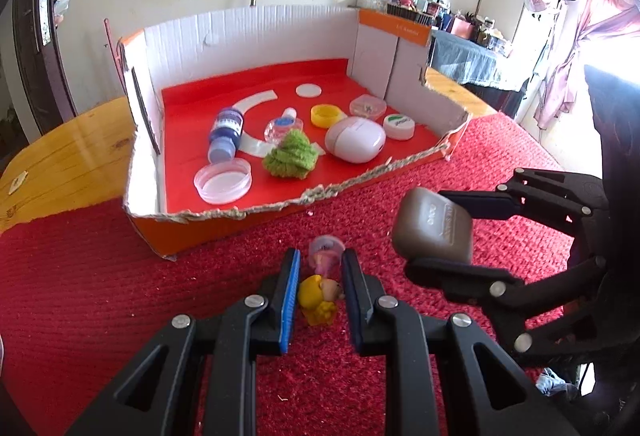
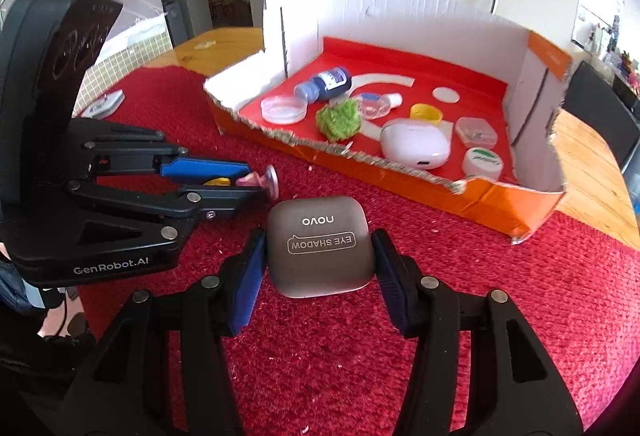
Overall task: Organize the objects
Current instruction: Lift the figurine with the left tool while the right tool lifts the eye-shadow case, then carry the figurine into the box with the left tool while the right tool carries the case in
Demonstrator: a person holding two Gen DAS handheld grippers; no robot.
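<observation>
Seen along the left gripper (image 1: 318, 290): jaws closed around a small yellow-and-pink toy (image 1: 322, 294), just short of the cardboard tray's (image 1: 256, 211) torn front edge. Carry step in hand; next, lift over that edge and release. Inside the tray: one blue bottle (image 1: 226, 133), one green pompom (image 1: 291, 155), nine items counted.

Seen along the right gripper (image 2: 320, 258): jaws clamped on one eyeshadow compact (image 2: 320, 246), near the tray front, over the red mat (image 2: 360, 356) on the worktop.

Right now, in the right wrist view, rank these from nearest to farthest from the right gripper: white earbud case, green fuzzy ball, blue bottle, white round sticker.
1. White earbud case, at the box's torn front edge, right of centre.
2. Green fuzzy ball, front of box, centre-left.
3. Blue bottle, lying on its side, left.
4. White round sticker, back right on the floor of the box.

The right gripper holds the eyeshadow case.
</observation>
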